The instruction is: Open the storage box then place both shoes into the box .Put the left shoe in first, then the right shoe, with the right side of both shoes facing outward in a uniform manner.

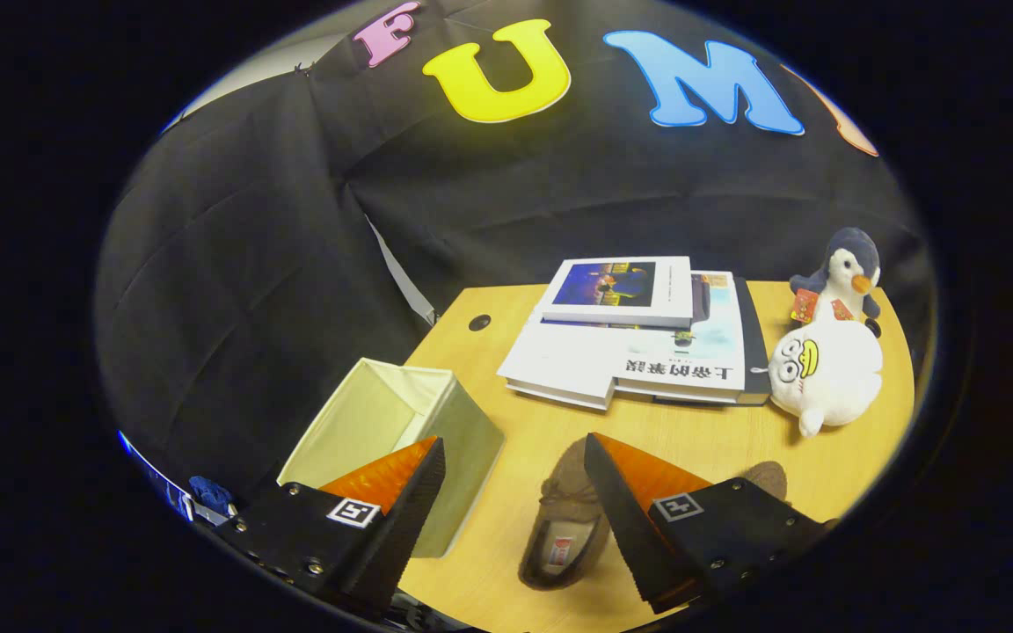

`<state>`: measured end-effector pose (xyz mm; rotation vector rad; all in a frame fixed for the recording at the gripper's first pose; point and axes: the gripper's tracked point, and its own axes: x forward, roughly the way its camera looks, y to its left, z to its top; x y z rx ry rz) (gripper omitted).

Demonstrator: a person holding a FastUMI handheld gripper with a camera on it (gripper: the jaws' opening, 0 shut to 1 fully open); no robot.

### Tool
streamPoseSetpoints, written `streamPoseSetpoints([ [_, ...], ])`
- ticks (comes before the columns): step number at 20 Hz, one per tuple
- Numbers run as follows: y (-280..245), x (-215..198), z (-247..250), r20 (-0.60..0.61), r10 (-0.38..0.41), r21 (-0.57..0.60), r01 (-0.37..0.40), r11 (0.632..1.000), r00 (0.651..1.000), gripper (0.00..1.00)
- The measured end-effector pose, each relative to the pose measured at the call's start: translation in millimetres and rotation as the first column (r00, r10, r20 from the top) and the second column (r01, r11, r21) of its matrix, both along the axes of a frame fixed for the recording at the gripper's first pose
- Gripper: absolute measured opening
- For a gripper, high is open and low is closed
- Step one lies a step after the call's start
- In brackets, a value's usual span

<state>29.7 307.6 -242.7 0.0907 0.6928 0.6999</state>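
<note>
The storage box [401,422] stands open on the near corner of the bench [647,440], its pale lining showing and, as far as its visible inside tells, nothing in it, so the opening step looks done while both shoes are left to place. The gripper [513,453] hangs above the bench with its fingers spread apart and nothing between them. A brown slipper-like shoe [564,519] lies flat on the bench just below the gap between the fingers, beside the box and partly covered by the right finger. A brown bit [766,479] peeks out behind that finger; it may be the second shoe, but I cannot tell. Beyond lie stacked books [638,343] and two plush toys [827,365].
</note>
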Motion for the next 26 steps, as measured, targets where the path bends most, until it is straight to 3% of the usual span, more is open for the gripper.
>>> streamPoseSetpoints([
  [7, -36, -8, -70, -0.066, -0.045, -0.118, 0.037, 0.992, 0.997, 0.97],
  [15, -49, -15, -137, -0.16, -0.053, -0.235, 0.014, 0.972, 0.986, 0.97],
  [18, -55, -8, -163, -0.193, -0.077, -0.315, 0.012, 0.949, 0.978, 0.94],
  [19, -54, -5, -172, -0.21, -0.091, -0.328, 0.018, 0.945, 0.973, 0.89],
  [21, -47, 2, -182, -0.249, -0.121, -0.32, 0.037, 0.947, 0.961, 0.89],
  [24, -28, 5, -187, -0.288, -0.114, -0.275, 0.032, 0.961, 0.951, 0.38],
  [25, -29, 5, -182, -0.273, -0.099, -0.296, 0.014, 0.955, 0.957, 0.26],
  [26, -31, 8, -178, -0.233, -0.071, -0.328, -0.01, 0.945, 0.97, 0.22],
])
